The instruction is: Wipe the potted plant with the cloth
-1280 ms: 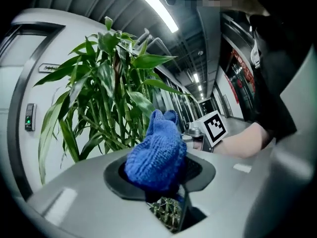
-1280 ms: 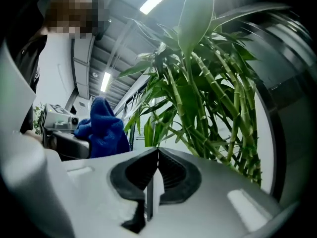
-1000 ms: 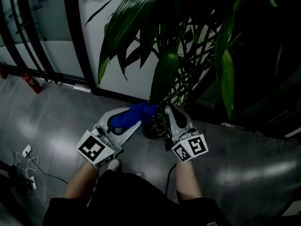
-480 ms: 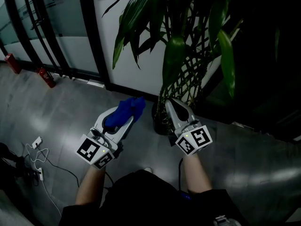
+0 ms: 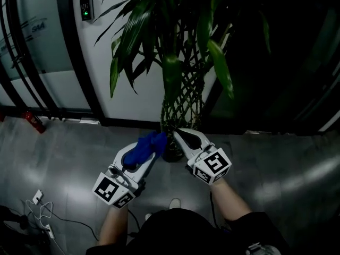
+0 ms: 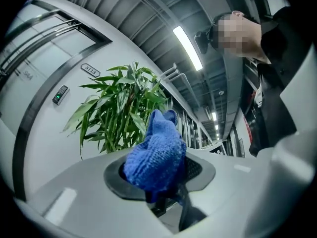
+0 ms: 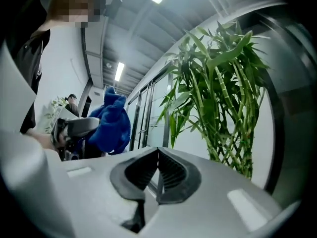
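A tall potted plant with a braided stem and long green leaves stands against the white wall; its dark pot sits on the floor just beyond both grippers. My left gripper is shut on a blue knitted cloth, which bunches up over the jaws. My right gripper is shut with nothing in it, its tips close to the pot's rim. In the right gripper view the plant rises ahead and the blue cloth shows at the left.
Grey polished floor all round. A white wall with a door keypad and glass partition at the left. A red fire extinguisher and white cables lie at the lower left. Dark area to the plant's right.
The view has tilted up and drawn back, showing more of the plant. Both grippers stay low near the pot, the cloth still held in the left one.
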A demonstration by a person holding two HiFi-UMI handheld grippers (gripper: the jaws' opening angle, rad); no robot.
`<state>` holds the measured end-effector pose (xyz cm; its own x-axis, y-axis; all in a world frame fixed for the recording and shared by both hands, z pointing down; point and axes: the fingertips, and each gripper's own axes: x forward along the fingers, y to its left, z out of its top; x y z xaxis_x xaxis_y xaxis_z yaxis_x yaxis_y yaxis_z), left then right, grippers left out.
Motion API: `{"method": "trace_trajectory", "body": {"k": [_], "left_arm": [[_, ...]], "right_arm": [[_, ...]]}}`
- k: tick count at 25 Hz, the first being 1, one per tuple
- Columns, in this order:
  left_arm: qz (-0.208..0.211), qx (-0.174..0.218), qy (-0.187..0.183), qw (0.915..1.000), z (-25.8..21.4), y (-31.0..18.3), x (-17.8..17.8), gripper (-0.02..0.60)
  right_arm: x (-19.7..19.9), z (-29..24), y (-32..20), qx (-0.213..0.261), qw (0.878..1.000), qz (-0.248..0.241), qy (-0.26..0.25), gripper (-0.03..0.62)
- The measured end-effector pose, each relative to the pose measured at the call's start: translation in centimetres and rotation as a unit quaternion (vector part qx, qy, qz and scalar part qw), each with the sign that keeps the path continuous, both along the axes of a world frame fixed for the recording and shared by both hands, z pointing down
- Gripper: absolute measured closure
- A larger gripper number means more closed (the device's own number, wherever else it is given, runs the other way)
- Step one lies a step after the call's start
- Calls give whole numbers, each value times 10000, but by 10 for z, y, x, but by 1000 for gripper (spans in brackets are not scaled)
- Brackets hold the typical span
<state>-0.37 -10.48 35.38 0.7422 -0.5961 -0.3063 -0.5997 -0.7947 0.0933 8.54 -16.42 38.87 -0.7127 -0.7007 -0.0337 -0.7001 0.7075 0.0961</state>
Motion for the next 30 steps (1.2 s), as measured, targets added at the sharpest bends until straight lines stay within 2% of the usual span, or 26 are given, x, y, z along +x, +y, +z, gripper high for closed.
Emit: {"method": "trace_trajectory", "body": {"k": [2,4,9,11,13,16,19,24,30], "left_arm": [[67,-26,-33,10000,-1,0,13,426],[27,17,-152,9999,-3,-1,24,426],[-251,343,-442,9981,-12,-10,65,426],[-458,457,-574,9963,-17,-16,88,426],[-866,525,-473,9937,-28,-23,104,426],[-1483,833,-272,9850,-68,-33,124,426],[-2021,1065,-315,9731,-90,-35,139,426],[-2676,1106,-1100,9508,-100,-24,146,426],[-2968,1454,-1254,9354,-165,-22,149,426]], "right_arm": [[13,-8,-3,96,9999,88,-7,591],[26,-16,-5,190,9995,78,-220,591],[66,-20,-20,358,9962,-273,-739,591],[89,-27,-32,438,9933,-476,-962,591],[110,-36,-45,343,9889,-837,-1182,591],[136,-57,-63,273,9831,-1393,-1161,591],[150,-65,-79,291,9791,-1723,-1043,591],[144,-74,-92,286,9795,-1739,-980,591],[129,-94,-104,208,9831,-1501,-1030,591]]}}
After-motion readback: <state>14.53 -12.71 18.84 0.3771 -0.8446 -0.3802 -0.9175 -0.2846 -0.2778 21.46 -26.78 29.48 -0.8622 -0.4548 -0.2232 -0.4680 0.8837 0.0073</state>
